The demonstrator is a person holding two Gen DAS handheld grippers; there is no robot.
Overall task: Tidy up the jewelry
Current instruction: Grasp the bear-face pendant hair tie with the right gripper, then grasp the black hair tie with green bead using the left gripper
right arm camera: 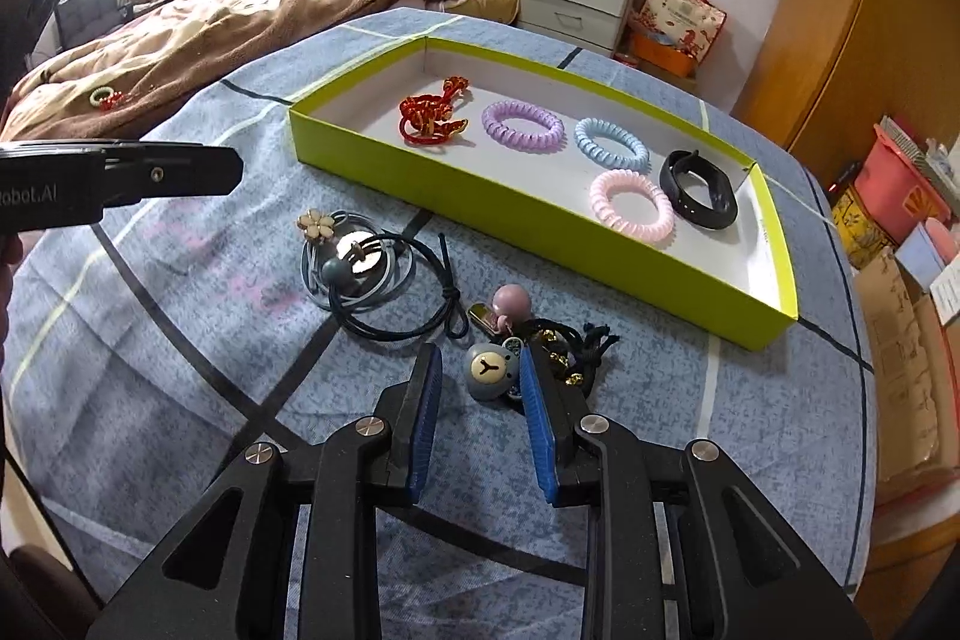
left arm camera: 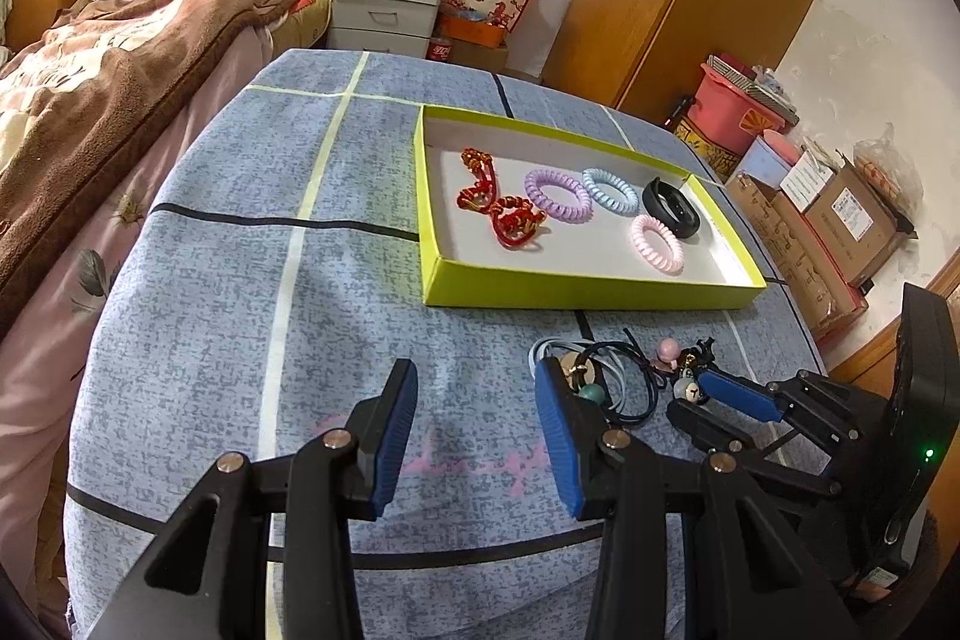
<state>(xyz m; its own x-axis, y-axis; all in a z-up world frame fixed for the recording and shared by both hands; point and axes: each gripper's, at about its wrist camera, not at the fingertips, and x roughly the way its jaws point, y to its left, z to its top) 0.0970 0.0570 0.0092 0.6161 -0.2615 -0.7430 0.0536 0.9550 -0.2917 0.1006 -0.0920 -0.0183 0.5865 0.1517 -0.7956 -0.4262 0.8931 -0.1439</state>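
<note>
Bright, even indoor light | window glare (upper left) | fisheye-bent edges

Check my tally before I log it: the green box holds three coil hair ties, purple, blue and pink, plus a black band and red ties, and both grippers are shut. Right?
Not quite: both the left gripper and the right gripper are open, as each wrist view shows. The box contents are as you listed.

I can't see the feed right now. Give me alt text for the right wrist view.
The open right gripper hovers low over a bear charm among loose hair ties on a blue cloth. Beyond, a green box holds red ties, three coil bands and a black band.
</note>
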